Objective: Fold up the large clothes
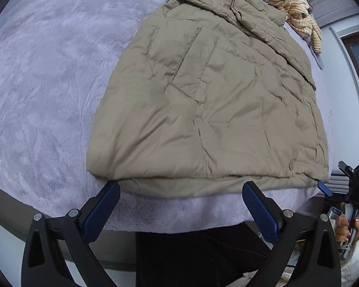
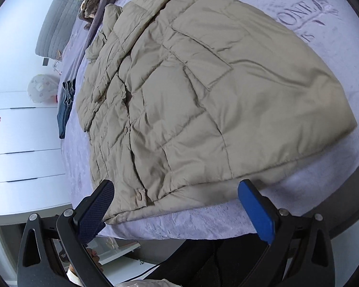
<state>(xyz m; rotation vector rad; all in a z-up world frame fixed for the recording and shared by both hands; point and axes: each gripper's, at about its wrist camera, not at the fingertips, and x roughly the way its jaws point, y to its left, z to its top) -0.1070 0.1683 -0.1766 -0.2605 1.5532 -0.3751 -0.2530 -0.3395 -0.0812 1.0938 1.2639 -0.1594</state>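
A khaki quilted puffer jacket lies flat on a lavender plush bed cover, its hem toward me and its sleeves folded in over the body. My left gripper is open, its blue pads at the hem's left part near the bed's front edge, holding nothing. My right gripper is open at the hem's other end, with the jacket and its snap buttons just ahead. The right gripper also shows at the far right of the left wrist view.
A pile of clothes, one cream and striped, lies at the head of the bed. Dark jeans hang at the bed's far side. A white drawer unit and a grey headboard stand beyond. The cover lies around the jacket.
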